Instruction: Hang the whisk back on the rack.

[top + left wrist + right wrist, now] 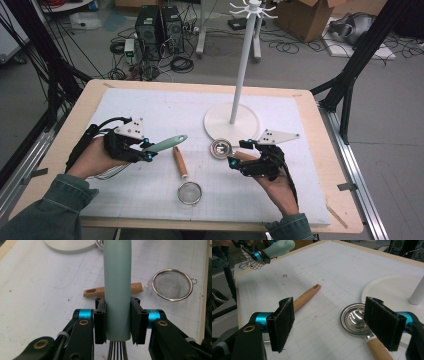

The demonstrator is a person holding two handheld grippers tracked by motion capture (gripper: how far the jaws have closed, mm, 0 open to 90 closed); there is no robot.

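White utensil stand (232, 123), upper centre. Whisk, pale green handle (166, 144), centre-left: my left gripper (147, 151) clamps it. Wooden-handled strainer (189, 192), lower centre, lies loose. Steel ladle (220, 148), centre: my right gripper (239, 153) spread wide astride its handle, not pressing.

whisk handle (117, 287): smooth, matt plastic by the look of it, pale green-grey; thin bright metal wires below it
left tongs (117, 322): black plastic arms, matt dark pads, glossy blue metal collars, brass-coloured rivets
right tongs (334, 323): pads look rough and fuzzy, like black felt
strainer (172, 285): fine grey wire mesh in a shiny metal ring, plain matt wooden handle
ladle (354, 318): polished metal bowl, mirror-bright, with a light wooden handle
stand (232, 122): smooth white base and pole, matt
desk (320, 125): pale wood edge, topped by a white gridded mat, matt and scuffed
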